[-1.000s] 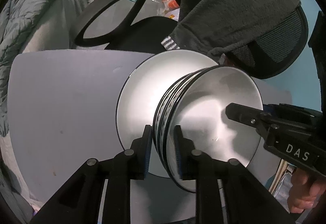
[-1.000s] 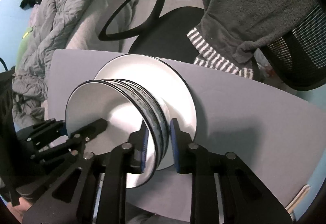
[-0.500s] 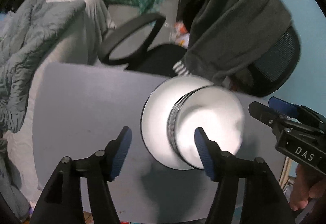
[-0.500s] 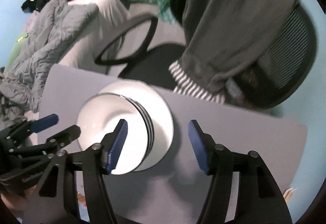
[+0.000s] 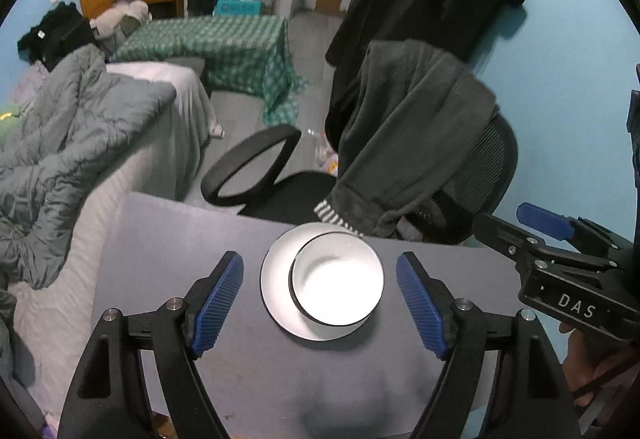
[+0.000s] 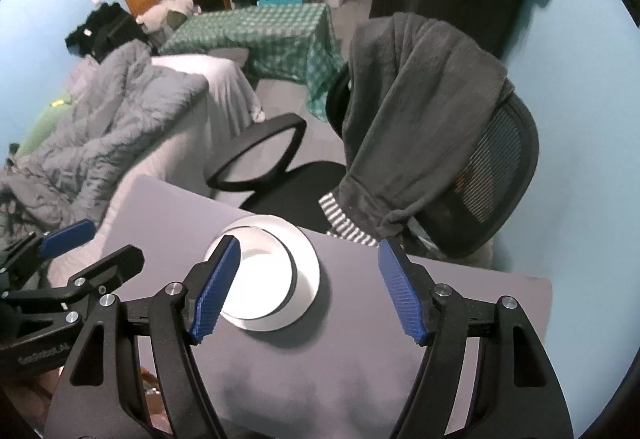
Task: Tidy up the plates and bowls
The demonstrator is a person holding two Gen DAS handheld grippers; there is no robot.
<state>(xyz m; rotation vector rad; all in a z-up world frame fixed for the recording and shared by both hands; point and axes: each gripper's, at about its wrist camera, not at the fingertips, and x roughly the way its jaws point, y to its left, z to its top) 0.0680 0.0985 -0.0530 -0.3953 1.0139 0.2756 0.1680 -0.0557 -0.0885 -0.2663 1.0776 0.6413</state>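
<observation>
Bowls (image 5: pixel 338 281) sit nested together on a white plate (image 5: pixel 276 279), and that stack rests on the grey table (image 5: pixel 168 239) near its far edge, in front of an office chair.

Going by size, the bed (image 5: pixel 132 143) with its rumpled grey quilt (image 5: pixel 60 143) fills the left side of the room, beside the table. Beyond it stands a low piece covered in a green checked cloth (image 5: pixel 224 43). The black office chair (image 5: pixel 472 179) has a dark grey garment (image 5: pixel 404 127) with a striped cuff draped over its mesh back; the cuff hangs just above the table's far edge, close to the plate. The table itself carries only the stack.

The plate is dark-rimmed and the bowls sit slightly right of its centre in the left wrist view.

Left claw (image 5: pixel 320 303) hangs above the stack with its blue pads spread wide, nothing pressed between them; its jaws have just been opening. Right claw (image 6: pixel 308 291) is also spread, its jaws likewise just opened, touching nothing, with the stack showing behind its left pad. Part of a hand (image 5: pixel 592 367) shows at the right edge, gripping that tool.
</observation>
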